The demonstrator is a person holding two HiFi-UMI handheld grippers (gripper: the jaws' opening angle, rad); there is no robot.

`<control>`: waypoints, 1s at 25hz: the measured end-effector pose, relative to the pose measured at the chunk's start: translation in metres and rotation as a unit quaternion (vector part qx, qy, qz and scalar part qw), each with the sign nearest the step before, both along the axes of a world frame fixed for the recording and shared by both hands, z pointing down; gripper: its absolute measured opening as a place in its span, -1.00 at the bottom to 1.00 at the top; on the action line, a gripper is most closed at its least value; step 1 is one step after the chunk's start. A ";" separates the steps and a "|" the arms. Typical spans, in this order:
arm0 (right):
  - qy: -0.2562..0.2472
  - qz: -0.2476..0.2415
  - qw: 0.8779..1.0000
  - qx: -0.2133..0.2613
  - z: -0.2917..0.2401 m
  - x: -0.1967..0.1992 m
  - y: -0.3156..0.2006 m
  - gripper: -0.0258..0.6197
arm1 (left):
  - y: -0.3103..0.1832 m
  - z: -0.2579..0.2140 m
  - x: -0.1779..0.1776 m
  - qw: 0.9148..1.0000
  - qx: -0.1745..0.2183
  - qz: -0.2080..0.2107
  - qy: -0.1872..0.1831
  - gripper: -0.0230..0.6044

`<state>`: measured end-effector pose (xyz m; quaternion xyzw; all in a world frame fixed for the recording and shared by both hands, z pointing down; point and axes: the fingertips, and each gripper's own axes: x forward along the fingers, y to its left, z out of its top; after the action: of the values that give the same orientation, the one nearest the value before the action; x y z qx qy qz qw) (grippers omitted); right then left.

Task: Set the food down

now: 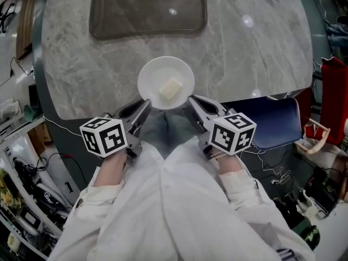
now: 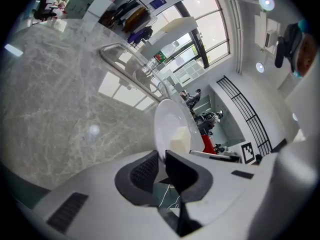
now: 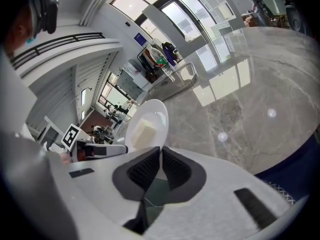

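Head view: looking steeply down on a round white plate (image 1: 179,69) at the near edge of a grey marbled worktop (image 1: 261,48), with a single block of food (image 1: 171,88) on it. Pale cream in colour, matte, flat-faced and straight-edged, lying just right of the plate's middle. Turned cornerwise to the worktop edge, its slightly longer side running from near left to far right; close to square from above, so not easy to call firmly.

Gripped at the near rim from two sides: by the left gripper (image 1: 144,104) at the lower left and by the right gripper (image 1: 191,99) at the lower right. Overhanging the worktop edge in part, above white sleeves (image 1: 239,189); impossible to tell whether resting on the stone or held just clear of it.

Left gripper view: dark ribbed fingers (image 2: 142,171) clenched on the thin rim, with the plate seen almost edge-on and the block beyond them. Right gripper view: fingers (image 3: 145,170) likewise pinched on the rim, with the block in the dish just past their tips.

Farther back on the worktop, well apart from the plate, a dark translucent tray (image 1: 148,7). Off to the right, beside the worktop edge, a blue chair seat (image 1: 277,126).
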<state>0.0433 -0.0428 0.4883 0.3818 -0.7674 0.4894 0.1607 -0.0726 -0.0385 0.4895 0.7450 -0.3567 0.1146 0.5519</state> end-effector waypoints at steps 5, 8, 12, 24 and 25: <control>-0.009 -0.011 1.000 0.020 -0.013 0.002 -0.008 -0.88 | -0.004 -0.011 0.002 1.000 0.017 -0.008 -0.004 -0.78; -0.017 -0.023 0.999 0.027 -0.020 0.003 -0.009 -0.88 | -0.003 -0.017 0.005 1.000 0.023 -0.013 -0.004 -0.78; -0.029 -0.038 0.998 0.041 -0.029 0.004 -0.012 -0.88 | -0.003 -0.025 0.006 0.999 0.034 -0.025 -0.010 -0.78; -0.043 -0.058 0.995 0.071 -0.047 0.018 -0.026 -0.88 | -0.019 -0.046 0.019 0.995 0.078 -0.054 -0.014 -0.78; -0.043 -0.059 0.995 0.073 -0.048 0.017 -0.028 -0.88 | -0.020 -0.048 0.019 0.995 0.078 -0.056 -0.011 -0.78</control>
<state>0.0607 -0.0705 0.4404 0.3252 -0.8285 0.4376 0.1279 -0.0540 -0.0589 0.4419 0.7637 -0.4115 0.0636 0.4933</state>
